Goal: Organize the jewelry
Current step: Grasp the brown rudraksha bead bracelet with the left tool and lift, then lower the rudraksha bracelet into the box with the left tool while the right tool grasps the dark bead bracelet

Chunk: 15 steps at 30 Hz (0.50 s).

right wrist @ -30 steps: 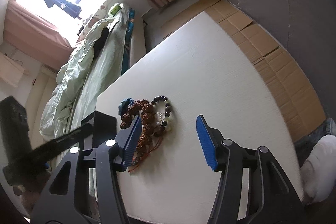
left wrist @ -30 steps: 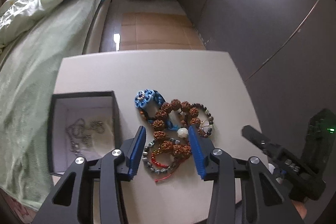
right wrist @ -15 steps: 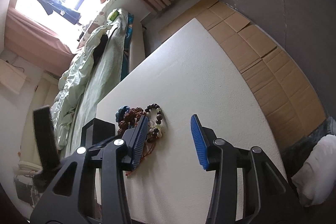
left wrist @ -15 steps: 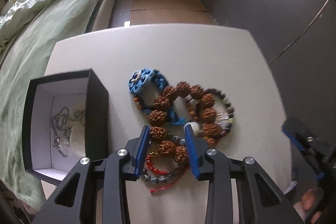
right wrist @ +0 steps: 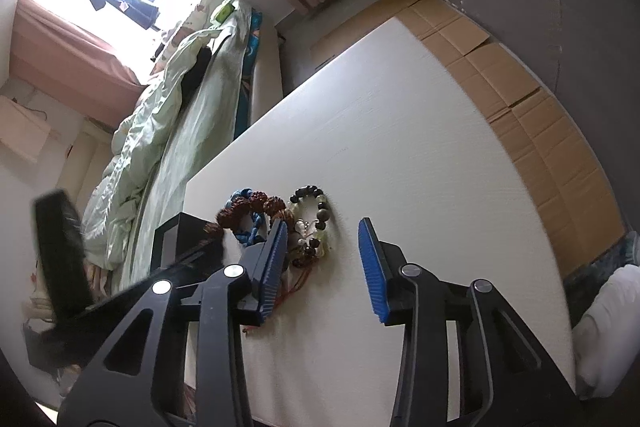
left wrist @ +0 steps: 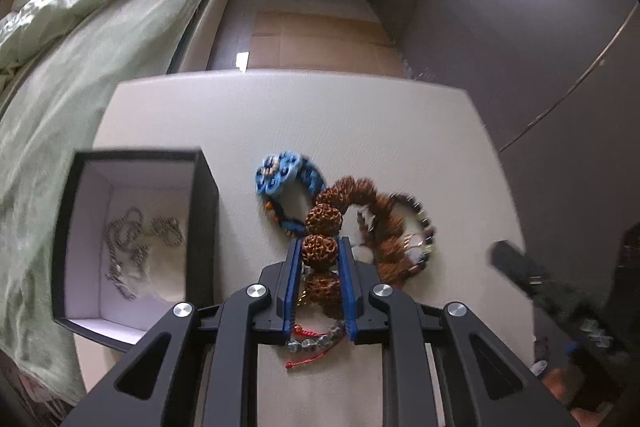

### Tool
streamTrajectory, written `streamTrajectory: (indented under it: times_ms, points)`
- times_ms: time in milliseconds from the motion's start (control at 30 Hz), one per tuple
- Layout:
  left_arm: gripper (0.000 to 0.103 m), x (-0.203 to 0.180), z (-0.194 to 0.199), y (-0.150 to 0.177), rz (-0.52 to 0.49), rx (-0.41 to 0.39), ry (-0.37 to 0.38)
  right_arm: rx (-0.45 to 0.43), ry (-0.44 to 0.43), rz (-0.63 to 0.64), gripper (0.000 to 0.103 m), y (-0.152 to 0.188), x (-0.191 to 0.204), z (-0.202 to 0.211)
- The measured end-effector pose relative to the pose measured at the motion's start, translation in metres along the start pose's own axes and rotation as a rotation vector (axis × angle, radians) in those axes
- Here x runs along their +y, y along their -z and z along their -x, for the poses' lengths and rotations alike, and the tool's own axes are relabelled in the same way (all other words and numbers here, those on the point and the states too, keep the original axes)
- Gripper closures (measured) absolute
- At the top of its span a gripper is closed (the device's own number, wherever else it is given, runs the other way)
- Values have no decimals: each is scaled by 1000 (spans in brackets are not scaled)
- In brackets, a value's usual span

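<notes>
The left gripper (left wrist: 319, 253) is pinching a large brown seed bead of the seed bracelet (left wrist: 325, 219) between its blue fingers (left wrist: 293, 269), near the front edge of the white surface (left wrist: 320, 119). A blue woven bracelet (left wrist: 280, 173) is lying just behind it, touching the seed beads, and a dark beaded bracelet (left wrist: 422, 227) is overlapping them toward the right edge. A red-corded bracelet (left wrist: 310, 341) is showing below the fingers. An open black box (left wrist: 204, 211) is sitting by the left edge, holding a silver chain (left wrist: 128, 243). The right gripper (left wrist: 520, 271) is appearing blurred at the right edge.
</notes>
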<state>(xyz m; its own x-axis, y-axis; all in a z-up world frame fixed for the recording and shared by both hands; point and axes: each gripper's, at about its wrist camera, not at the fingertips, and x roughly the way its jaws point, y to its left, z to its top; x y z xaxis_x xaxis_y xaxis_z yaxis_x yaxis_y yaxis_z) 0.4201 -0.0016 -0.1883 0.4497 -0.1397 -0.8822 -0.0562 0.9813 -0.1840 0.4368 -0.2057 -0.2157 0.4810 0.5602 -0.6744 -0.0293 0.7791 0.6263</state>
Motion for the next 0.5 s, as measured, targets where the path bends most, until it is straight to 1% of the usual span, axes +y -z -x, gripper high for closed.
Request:
streamTrajectory:
  times_ms: [200,300,400,500]
  points:
    - [87,-5,35,-10,-25,-53,45,34,17,9,69,-1,7,-16]
    - [87,-6,49,-13,-34,-75,51,46,32,29,70,-2,14,-24]
    - [87,-2,64,-15,-35,-97,57,53,72,56,70,-2,22,-33]
    - [87,0,74,-20,-34,-111,60,57,134,105,72,-3,32,-44]
